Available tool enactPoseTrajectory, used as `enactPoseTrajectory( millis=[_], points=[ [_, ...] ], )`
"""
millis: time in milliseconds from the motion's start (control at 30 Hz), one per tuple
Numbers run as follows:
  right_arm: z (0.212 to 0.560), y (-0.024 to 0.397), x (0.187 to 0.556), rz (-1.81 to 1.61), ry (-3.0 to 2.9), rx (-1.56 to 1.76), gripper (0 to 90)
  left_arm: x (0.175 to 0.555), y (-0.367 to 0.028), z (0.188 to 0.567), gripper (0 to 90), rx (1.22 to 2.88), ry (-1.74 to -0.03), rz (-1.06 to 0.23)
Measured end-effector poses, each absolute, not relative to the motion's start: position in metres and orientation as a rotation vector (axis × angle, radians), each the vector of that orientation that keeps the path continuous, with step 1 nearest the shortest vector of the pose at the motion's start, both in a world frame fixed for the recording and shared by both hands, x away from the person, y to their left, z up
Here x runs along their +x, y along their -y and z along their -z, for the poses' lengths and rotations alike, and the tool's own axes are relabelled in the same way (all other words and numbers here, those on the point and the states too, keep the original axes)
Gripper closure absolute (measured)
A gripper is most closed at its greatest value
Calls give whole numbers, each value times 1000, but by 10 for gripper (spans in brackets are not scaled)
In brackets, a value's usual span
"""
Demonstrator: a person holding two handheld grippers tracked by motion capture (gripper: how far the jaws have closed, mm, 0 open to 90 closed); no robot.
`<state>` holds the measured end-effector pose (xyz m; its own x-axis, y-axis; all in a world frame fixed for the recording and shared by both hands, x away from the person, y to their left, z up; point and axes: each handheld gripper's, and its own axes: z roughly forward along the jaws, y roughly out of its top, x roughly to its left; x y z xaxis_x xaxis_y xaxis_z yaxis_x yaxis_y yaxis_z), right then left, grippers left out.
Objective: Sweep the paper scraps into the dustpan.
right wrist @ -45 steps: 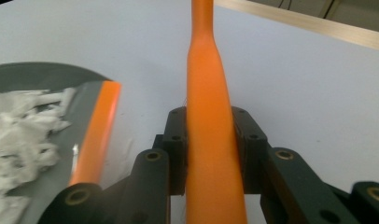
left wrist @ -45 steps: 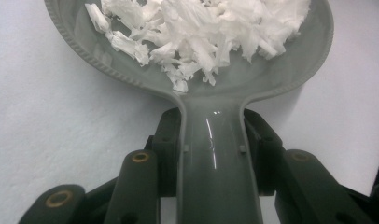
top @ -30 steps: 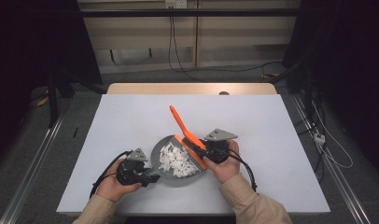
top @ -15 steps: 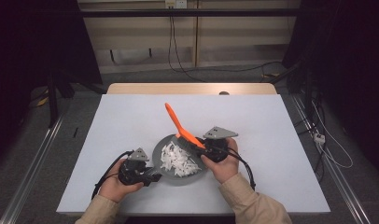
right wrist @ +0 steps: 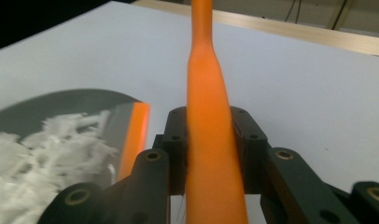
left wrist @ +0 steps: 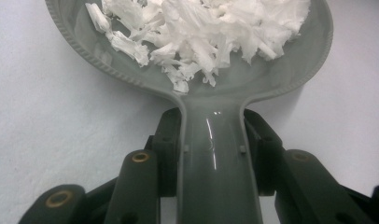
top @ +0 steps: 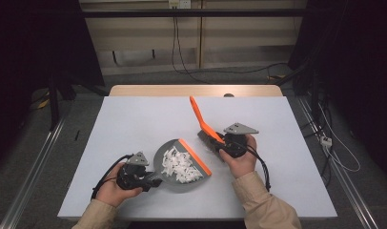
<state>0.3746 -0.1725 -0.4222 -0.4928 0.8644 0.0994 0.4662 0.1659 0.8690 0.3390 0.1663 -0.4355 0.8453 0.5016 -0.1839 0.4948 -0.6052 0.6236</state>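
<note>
My left tool is clamped on the grey handle of the dustpan, which I keep flat on the worktop near its front edge so the heap of white paper scraps stays inside, behind the orange lip. My right tool grips the orange brush by its handle, low near the bristles, with the handle tip pointing toward the worktop's far edge; the brush sits just right of the pan, apart from it, since the sweeping looks finished. The worktop is a pale, matte sheet over a wooden top. Beyond it the room is dark, with cables hanging down the far wall and metal rails along both sides.
</note>
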Motion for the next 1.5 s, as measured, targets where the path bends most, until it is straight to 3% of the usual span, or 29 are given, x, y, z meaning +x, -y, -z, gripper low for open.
enactPoseTrajectory(
  millis=[533, 967, 1500],
  points=[
    [437, 156, 349, -1318, -2096, 1222, 712, 339, -154, 439, 628, 2331, -744, -13],
    [426, 134, 344, -1378, -2118, 1125, 713, 339, -149, 441, 624, 2318, -748, -33],
    [415, 167, 359, -1397, -2009, 1200, 712, 340, -153, 441, 629, 2285, -760, -32]
  ],
)
